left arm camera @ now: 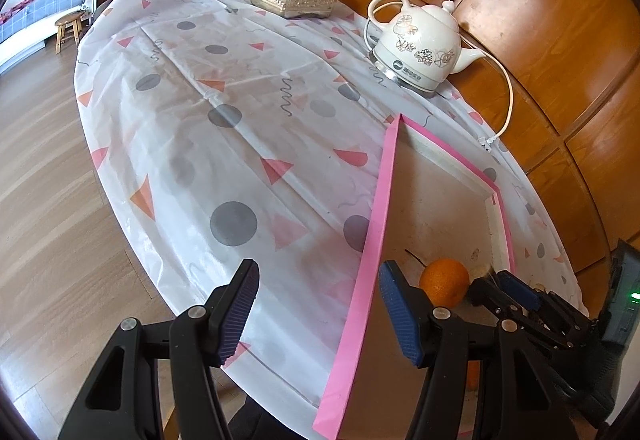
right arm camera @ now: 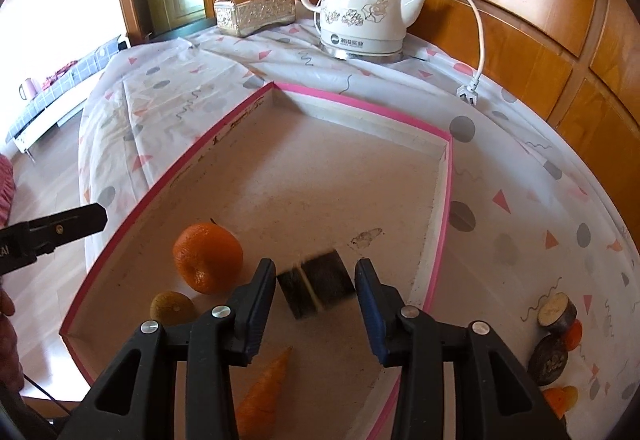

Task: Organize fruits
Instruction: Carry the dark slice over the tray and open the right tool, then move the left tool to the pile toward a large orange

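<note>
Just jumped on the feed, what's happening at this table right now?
A person is sorting produce into the pink-edged tray. The right gripper is open above a dark, blurred piece inside the tray. An orange, a kiwi and a carrot already lie there. The left gripper is open and empty. More pieces wait on the tablecloth.

On the counter the tray holds an orange, with a kiwi at its 7 o'clock, a carrot at 5 and a dark block at 3. The kettle stands at the tray's 12 o'clock, the tissue box at 11.
</note>
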The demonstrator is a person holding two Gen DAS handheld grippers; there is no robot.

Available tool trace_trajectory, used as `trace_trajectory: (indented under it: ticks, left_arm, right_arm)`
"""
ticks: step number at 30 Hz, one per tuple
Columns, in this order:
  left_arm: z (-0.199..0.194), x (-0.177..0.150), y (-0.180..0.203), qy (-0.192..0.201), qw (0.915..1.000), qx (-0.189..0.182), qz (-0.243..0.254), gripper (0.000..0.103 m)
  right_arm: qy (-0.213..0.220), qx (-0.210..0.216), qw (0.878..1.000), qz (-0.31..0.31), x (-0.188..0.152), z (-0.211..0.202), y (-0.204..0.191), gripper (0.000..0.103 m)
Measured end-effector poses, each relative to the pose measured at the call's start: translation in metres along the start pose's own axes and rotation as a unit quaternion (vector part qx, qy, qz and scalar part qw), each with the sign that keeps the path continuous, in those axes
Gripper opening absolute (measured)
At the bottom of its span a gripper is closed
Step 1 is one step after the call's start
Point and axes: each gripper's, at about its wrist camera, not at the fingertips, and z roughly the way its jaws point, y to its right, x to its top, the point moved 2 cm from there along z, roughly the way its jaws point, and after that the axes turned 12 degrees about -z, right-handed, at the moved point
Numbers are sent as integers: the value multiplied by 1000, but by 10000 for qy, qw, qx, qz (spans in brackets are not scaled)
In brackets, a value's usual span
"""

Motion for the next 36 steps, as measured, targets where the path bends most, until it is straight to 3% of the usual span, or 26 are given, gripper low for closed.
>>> trace_trajectory:
  ticks: [12,24,30,36]
  left_arm:
    - [-5,-3,7,56,9999,-70,122,64]
    - [-9,-8,17,84,9993,-174,313,64]
    - [-11,-12,24,70,9986,-228,463,64]
    - [-12,-16,29,59,9978,-285,592,64]
  right_arm:
    - [448,-188,9977,473,-8,-42,11,47]
    - [525,-837,9889,1109,-61,-84,48,51]
    - [373,-1192,9776,1693,-99,-97,78,51]
    - [203,-1835,9549,2327,-144,-117,117,51]
